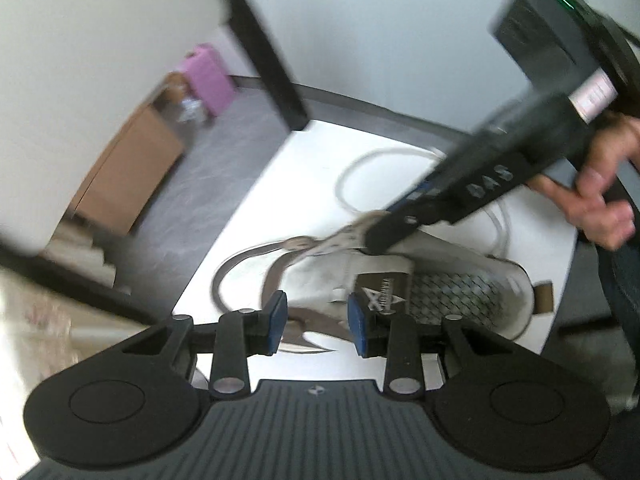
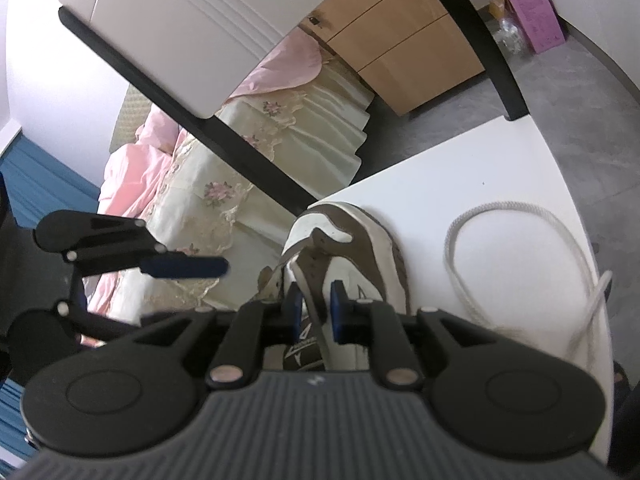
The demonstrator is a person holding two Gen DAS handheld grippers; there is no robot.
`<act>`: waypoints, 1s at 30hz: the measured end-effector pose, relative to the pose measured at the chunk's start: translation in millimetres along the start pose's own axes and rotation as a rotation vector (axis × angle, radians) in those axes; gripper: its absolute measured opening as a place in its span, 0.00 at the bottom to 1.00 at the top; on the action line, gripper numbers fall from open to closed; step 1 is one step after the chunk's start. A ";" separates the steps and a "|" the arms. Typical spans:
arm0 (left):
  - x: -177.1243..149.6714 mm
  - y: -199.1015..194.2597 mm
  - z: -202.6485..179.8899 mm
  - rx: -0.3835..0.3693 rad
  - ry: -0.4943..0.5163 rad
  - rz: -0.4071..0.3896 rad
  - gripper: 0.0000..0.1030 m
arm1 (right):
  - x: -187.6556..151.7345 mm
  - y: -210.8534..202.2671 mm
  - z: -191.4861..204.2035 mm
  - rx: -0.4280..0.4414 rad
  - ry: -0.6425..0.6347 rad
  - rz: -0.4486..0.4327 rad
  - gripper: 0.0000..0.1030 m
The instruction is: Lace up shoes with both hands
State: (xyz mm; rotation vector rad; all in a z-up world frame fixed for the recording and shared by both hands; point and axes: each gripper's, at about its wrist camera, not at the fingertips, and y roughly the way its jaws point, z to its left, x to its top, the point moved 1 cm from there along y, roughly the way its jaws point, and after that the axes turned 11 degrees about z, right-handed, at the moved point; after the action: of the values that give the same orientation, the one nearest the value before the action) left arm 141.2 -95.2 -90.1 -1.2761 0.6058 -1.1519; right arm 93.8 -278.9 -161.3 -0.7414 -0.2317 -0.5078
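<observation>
A white and brown sneaker [image 1: 360,280] lies on a white table [image 1: 288,184]; it also shows in the right wrist view [image 2: 352,248]. A white lace [image 2: 520,240] loops loose on the table beside it. My left gripper [image 1: 316,320] is open over the shoe's side, with nothing between its blue pads. My right gripper [image 2: 316,312] hovers over the shoe's tongue, jaws partly open, a lace strand [image 2: 308,296] running between the pads. The right gripper also shows in the left wrist view [image 1: 376,236], its tip at the shoe's eyelets. The left gripper shows in the right wrist view [image 2: 188,266] at left.
A black table leg [image 1: 272,52] stands at the table's far corner. A wooden cabinet [image 2: 400,36] and a pink box [image 2: 532,12] stand on the grey floor. A bed with pink and cream covers [image 2: 200,184] lies beyond the table edge.
</observation>
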 end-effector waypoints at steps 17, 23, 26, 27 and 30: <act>47.3 63.6 -14.5 -0.002 0.070 0.103 0.36 | -5.6 -3.3 -0.6 -0.012 0.026 -0.006 0.14; 62.6 76.6 -12.7 -0.045 0.081 0.174 0.34 | -5.0 -2.9 -0.1 -0.011 0.023 0.001 0.14; 61.7 85.3 -13.8 -0.062 0.065 0.173 0.33 | -3.4 -2.8 -1.5 -0.004 0.034 0.009 0.14; 61.1 87.8 -14.0 -0.066 0.060 0.169 0.33 | -2.8 -2.7 -1.6 -0.004 0.034 0.012 0.14; 56.1 88.8 -12.1 -0.075 0.023 0.136 0.33 | -1.5 -2.8 -0.8 -0.007 0.030 0.019 0.14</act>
State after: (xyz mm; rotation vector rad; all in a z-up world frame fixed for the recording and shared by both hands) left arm 179.6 -160.7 -163.7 -1.2659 0.7478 -1.0408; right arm 91.1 -280.6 -160.9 -0.7413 -0.1951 -0.5013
